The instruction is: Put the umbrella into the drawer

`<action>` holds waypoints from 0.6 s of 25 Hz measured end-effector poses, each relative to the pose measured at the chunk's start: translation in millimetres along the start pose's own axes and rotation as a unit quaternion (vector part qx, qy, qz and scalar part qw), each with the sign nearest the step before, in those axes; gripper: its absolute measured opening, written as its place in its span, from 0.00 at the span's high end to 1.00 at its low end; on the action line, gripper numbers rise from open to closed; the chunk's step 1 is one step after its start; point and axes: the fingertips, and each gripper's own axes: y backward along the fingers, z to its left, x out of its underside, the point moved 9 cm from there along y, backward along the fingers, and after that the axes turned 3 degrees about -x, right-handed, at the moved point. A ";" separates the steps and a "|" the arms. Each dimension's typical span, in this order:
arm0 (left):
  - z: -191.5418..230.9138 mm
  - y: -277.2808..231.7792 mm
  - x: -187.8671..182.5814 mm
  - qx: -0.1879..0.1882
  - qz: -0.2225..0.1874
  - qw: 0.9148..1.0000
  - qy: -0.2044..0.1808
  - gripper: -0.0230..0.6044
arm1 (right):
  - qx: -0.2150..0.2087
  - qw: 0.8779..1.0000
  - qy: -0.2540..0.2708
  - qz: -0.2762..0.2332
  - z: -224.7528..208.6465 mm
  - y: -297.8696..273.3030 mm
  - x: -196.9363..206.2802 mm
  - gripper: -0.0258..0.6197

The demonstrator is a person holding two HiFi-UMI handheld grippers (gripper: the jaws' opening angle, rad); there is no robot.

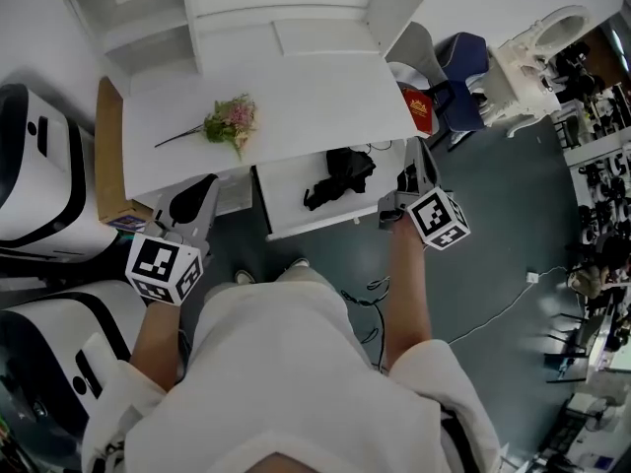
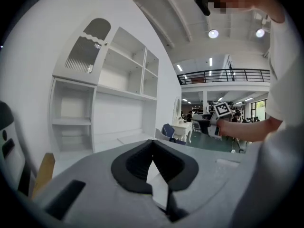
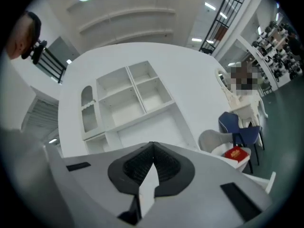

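One black umbrella (image 1: 335, 177) lies folded inside the single open drawer (image 1: 286, 205), which juts from the front of the white desk (image 1: 296, 87). Two tongs flank that drawer. The left tongs (image 1: 205, 189) stand off its left side and the right tongs (image 1: 416, 158) just off its right side. Both are clear of the umbrella, which lies nearer the right pair. Each pair is closed tight, with nothing between its jaws. One bunch of flowers (image 1: 233, 120) lies on the desk behind the drawer.

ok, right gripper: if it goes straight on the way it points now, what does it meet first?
Probably the white shelf unit: the right gripper, jaws shut and empty, aims at its lower part. Nothing shows in between; depth is unclear.
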 end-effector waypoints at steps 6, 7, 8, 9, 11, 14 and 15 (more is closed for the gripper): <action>3.5 -3.0 -37.6 -0.023 -0.058 0.998 0.009 0.94 | -0.067 0.993 0.094 -0.018 47.9 16.3 -39.0 0.96; 2.8 -3.3 -42.7 -0.023 -0.065 0.998 0.006 0.94 | -0.072 0.992 0.100 -0.021 51.7 21.0 -42.8 0.96; 2.2 -3.8 -47.3 -0.024 -0.070 0.997 0.002 0.94 | -0.076 0.992 0.102 -0.025 54.3 25.4 -46.1 0.96; 1.8 -4.4 -51.2 -0.025 -0.074 0.997 -0.001 0.94 | -0.080 0.991 0.105 -0.026 56.4 29.5 -48.7 0.96; 1.1 -6.0 -56.3 -0.030 -0.078 0.996 -0.003 0.94 | -0.085 0.989 0.124 -0.018 60.5 37.1 -51.2 0.96; 1.6 -10.5 -58.2 -0.034 -0.082 0.996 -0.004 0.94 | -0.085 0.984 0.159 -0.004 63.7 45.5 -54.2 0.96; 1.6 -11.6 -58.6 -0.036 -0.082 0.996 -0.003 0.94 | -0.083 0.982 0.170 -0.002 63.8 47.8 -56.2 0.96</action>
